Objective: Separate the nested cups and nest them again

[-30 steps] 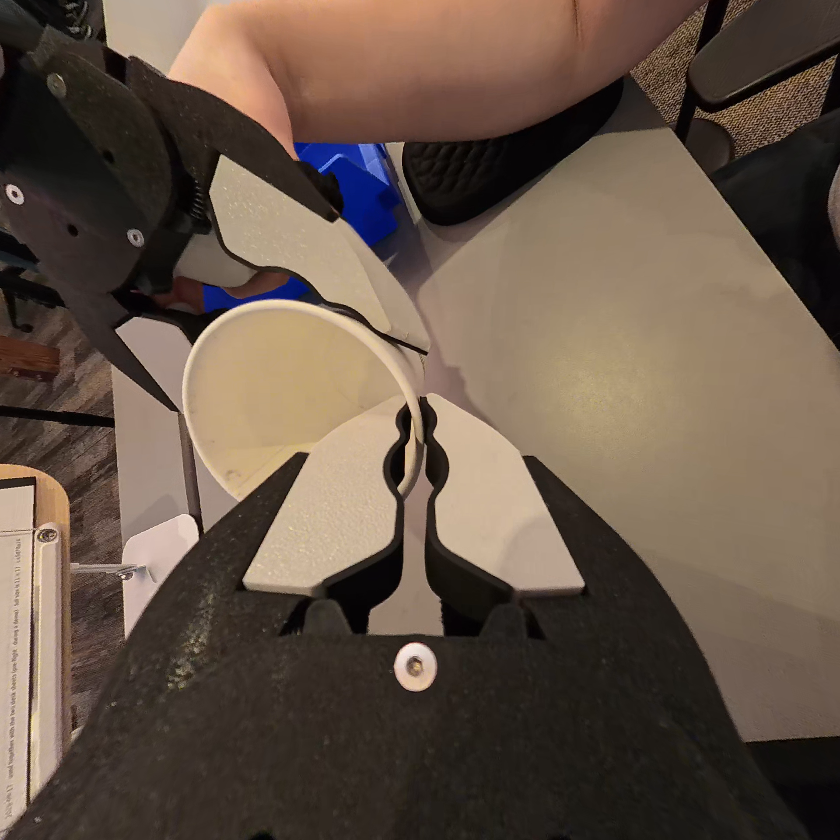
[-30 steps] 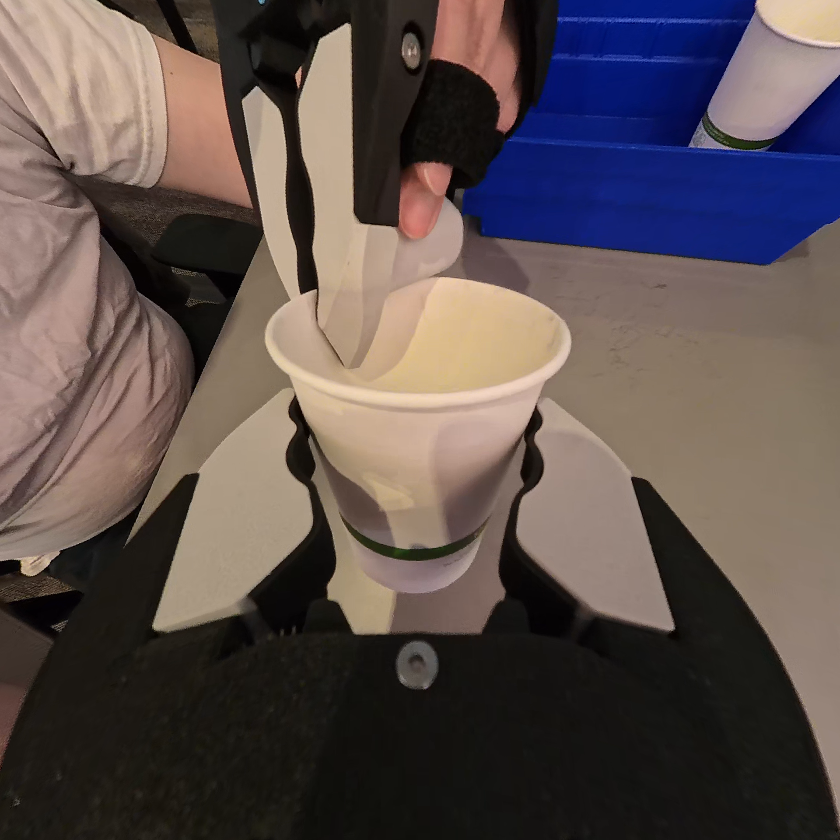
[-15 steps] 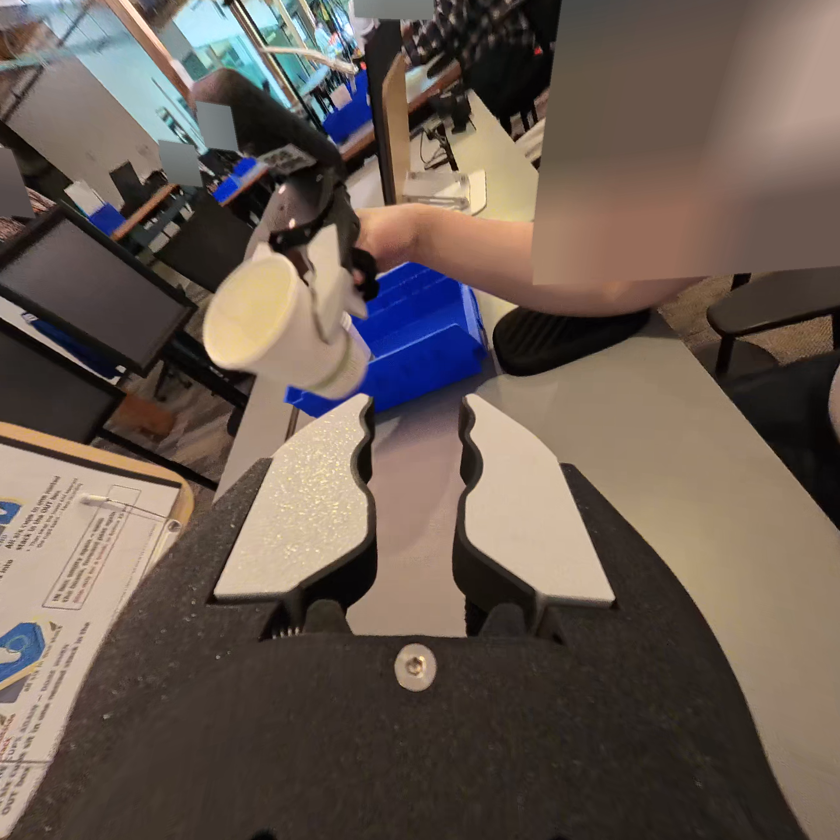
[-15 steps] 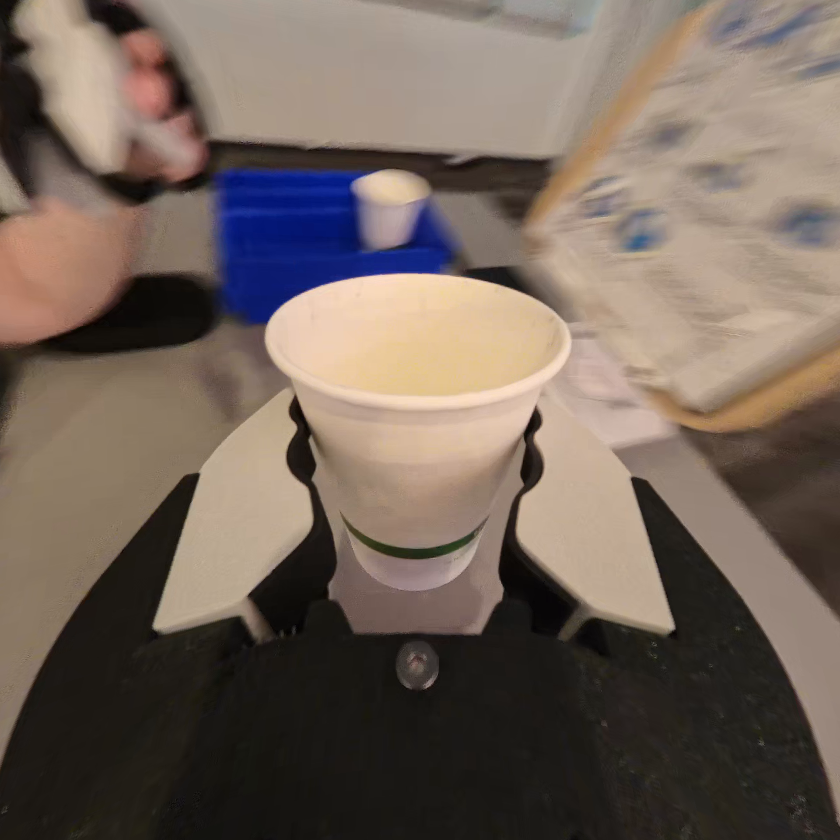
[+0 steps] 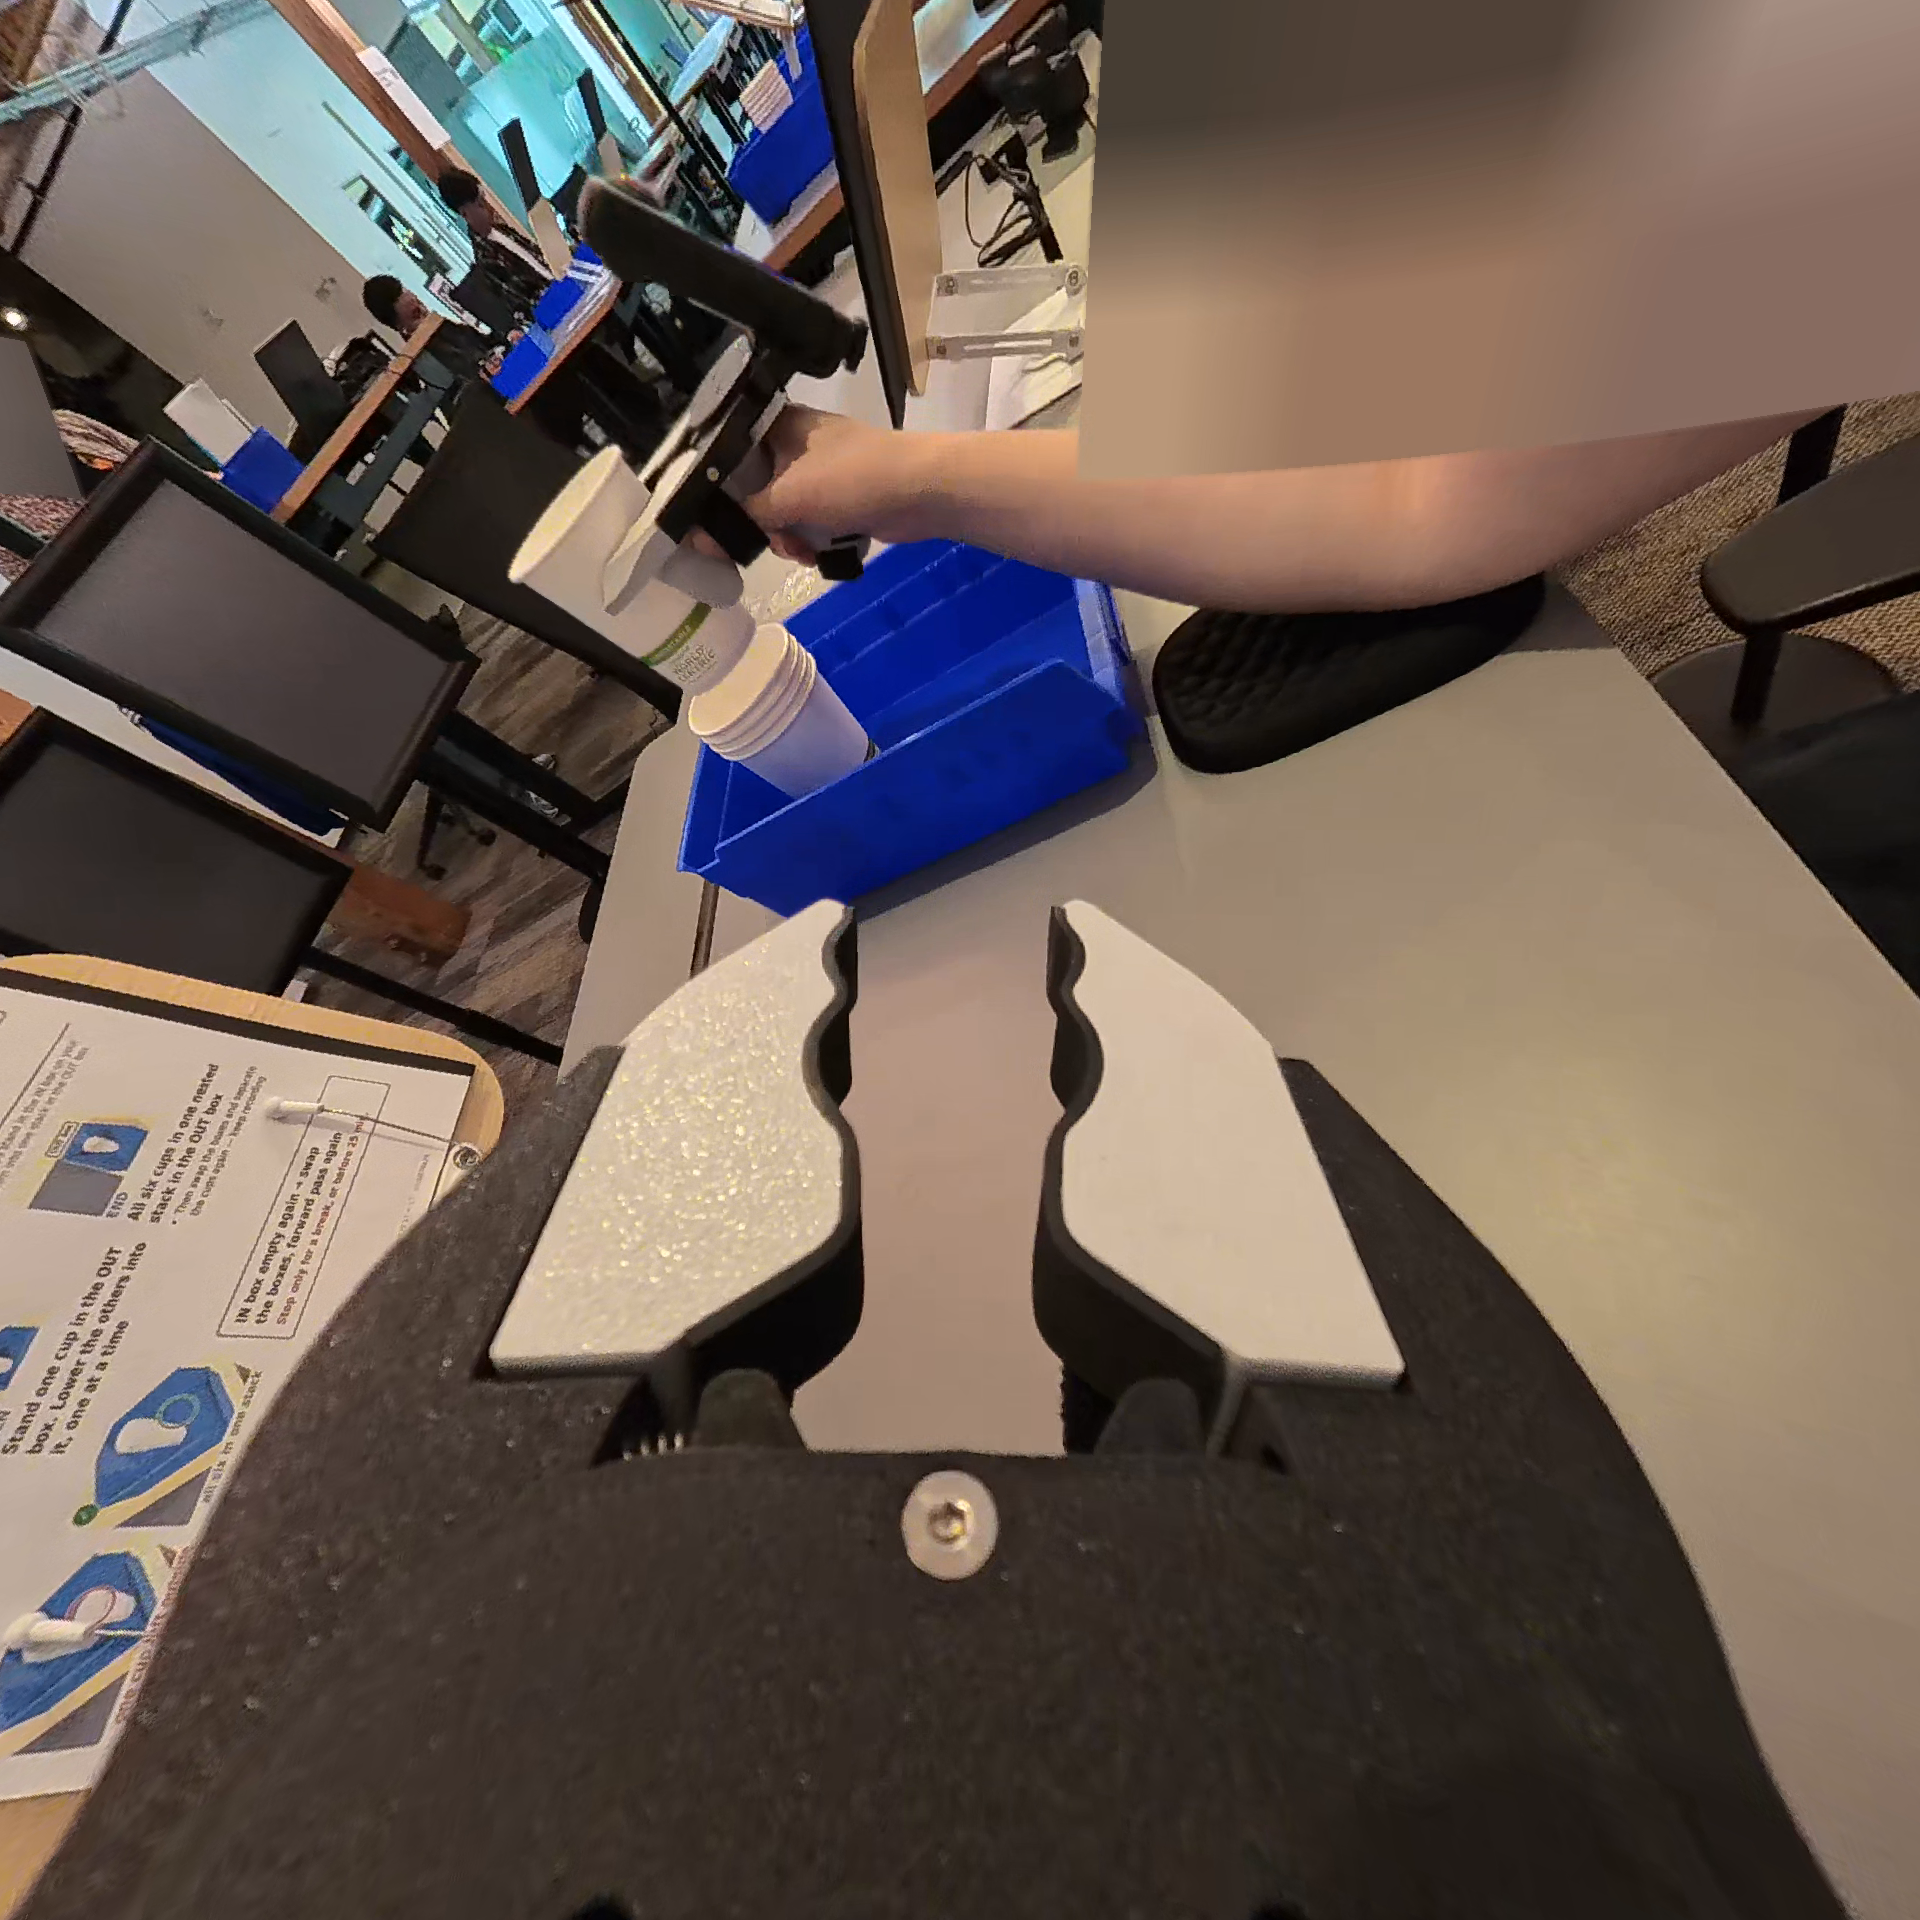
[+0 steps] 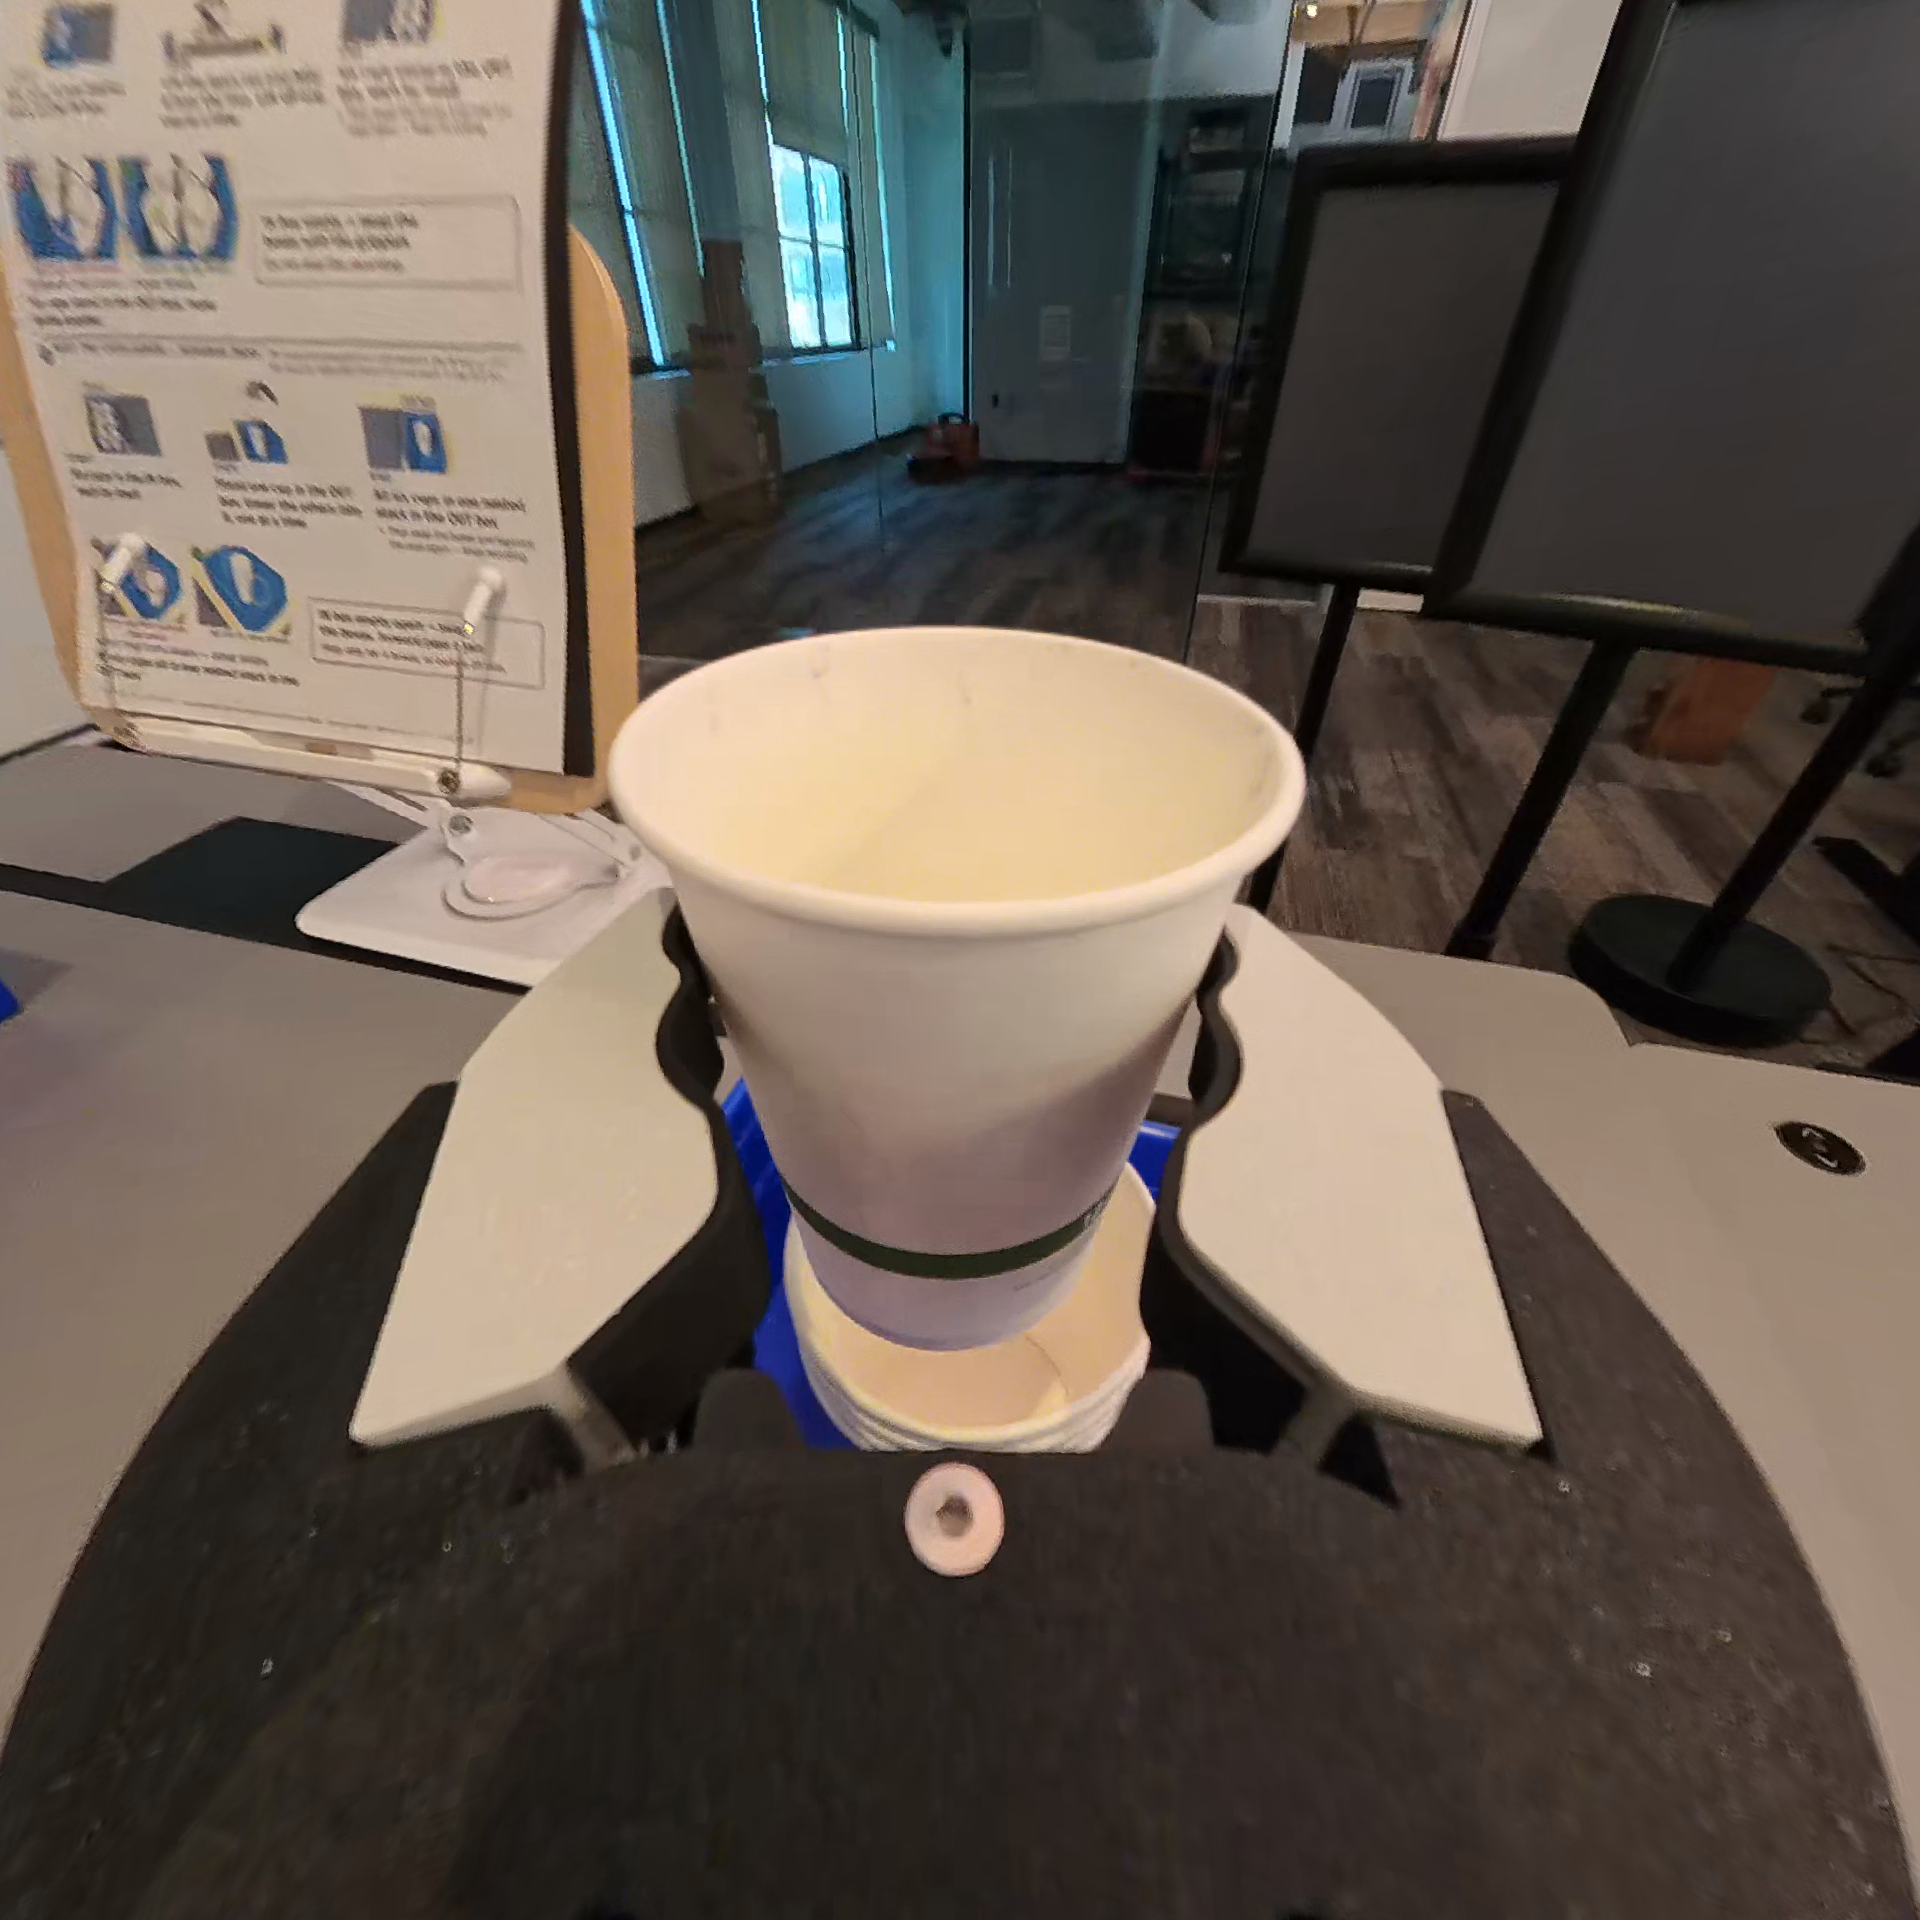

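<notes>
Where half a second ago our right gripper point(image 6: 951, 1023) carried its white paper cup point(image 6: 951, 935) clear, it now clasps it, base entering the nested cup stack point(image 6: 971, 1392) in the blue bin point(image 5: 935, 790); our left gripper point(image 5: 951, 997) stays spread, empty.

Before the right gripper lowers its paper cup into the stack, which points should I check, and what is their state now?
1. Right gripper shut on the paper cup: ok.
2. Cup bottom above the mouth of the nested stack: ok.
3. Cup axis in line with the stack: cannot tell.
4. Stack stands in the blue bin: ok.
5. Left gripper open, empty, away from the bin: ok.
6. Stack steady enough unsupported: cannot tell.
</notes>
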Demonstrator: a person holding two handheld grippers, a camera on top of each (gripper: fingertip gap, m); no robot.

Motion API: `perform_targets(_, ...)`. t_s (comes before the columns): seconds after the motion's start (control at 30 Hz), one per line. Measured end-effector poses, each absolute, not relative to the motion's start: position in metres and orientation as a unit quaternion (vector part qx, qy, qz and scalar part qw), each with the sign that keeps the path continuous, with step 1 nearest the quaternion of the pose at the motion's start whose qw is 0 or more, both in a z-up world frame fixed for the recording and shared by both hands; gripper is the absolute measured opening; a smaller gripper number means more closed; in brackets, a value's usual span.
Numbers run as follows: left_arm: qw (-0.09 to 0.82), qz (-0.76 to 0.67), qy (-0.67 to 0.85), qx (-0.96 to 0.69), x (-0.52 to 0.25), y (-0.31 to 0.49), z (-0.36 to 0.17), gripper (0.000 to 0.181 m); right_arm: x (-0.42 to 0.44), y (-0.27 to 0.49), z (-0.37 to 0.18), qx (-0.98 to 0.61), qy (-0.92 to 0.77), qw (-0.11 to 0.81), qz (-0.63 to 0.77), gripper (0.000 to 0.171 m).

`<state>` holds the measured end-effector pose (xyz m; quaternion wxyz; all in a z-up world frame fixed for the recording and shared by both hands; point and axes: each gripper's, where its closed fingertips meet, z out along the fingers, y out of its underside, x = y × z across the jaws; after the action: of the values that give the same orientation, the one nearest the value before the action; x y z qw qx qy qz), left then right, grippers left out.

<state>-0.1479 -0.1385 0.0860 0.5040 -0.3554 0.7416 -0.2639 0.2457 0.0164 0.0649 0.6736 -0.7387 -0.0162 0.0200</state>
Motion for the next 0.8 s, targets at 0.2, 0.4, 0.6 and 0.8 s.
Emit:
perform_targets(0.2, 0.5, -0.259, 0.746, -0.356, -0.147, -0.138, 0.082, 0.034, 0.248, 0.026, 0.04, -0.772, -0.02, 0.636, 0.006, 0.09)
perform_targets(0.4, 0.494, -0.249, 0.754, -0.354, -0.146, -0.138, 0.078, 0.034, 0.245, 0.028, 0.022, -0.807, -0.028, 0.59, 0.014, 0.09)
perform_targets(0.6, 0.493, -0.238, 0.755, -0.36, -0.147, -0.134, 0.075, 0.034, 0.25, 0.023, 0.009, -0.842, -0.027, 0.538, -0.022, 0.09)
perform_targets(0.8, 0.523, -0.228, 0.722, -0.391, -0.151, -0.114, 0.086, 0.034, 0.252, 0.014, 0.001, -0.876, -0.026, 0.478, -0.062, 0.096)
